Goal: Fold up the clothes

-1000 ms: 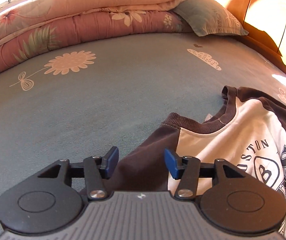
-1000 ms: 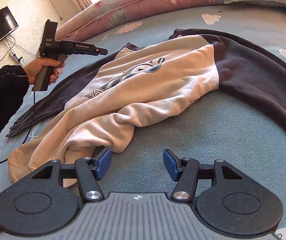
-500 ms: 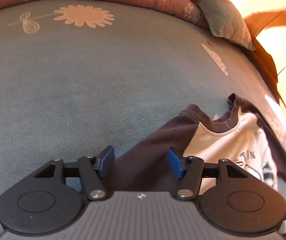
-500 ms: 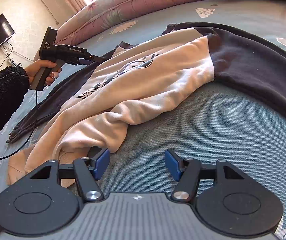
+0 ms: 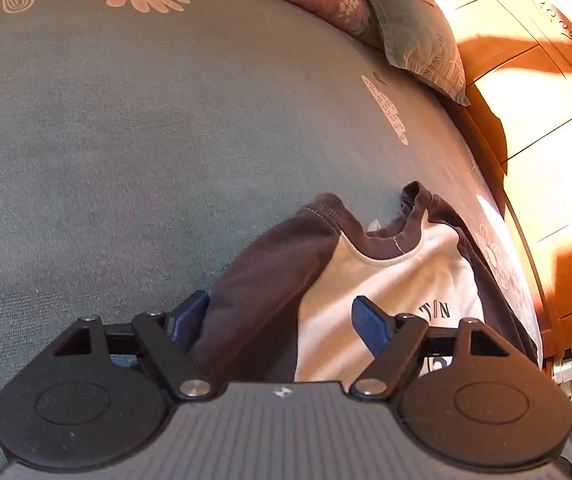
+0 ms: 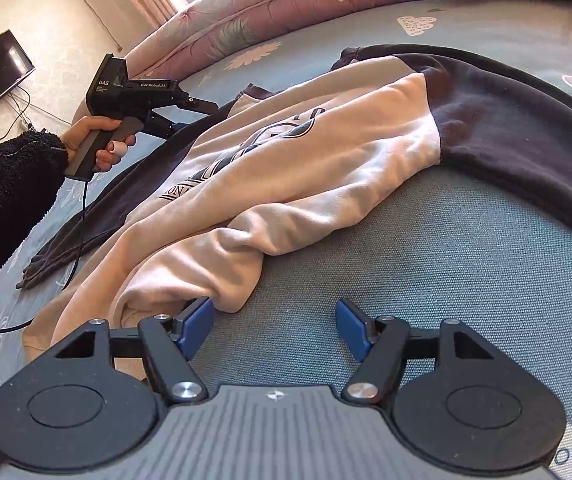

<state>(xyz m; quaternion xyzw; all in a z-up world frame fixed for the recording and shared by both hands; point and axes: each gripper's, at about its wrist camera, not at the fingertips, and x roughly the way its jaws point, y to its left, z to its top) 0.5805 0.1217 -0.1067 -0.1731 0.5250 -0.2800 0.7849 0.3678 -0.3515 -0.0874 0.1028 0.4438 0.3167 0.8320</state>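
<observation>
we see raglan sweatshirt (image 6: 326, 160) spread on blue bedsheet (image 6: 426, 280), collar (image 5: 398, 236) toward folded quilt (image 6: 269, 4) and pillow (image 5: 422, 40), long axis running collar to hem. wooden headboard (image 5: 534, 128) past sweatshirt's far sleeve. left gripper (image 5: 281, 316) apart, straddling dark sleeve near collar. right gripper (image 6: 273, 320) apart at bunched hem, one pad (image 6: 195, 320) touching cloth. nothing blocks either gripper.
</observation>
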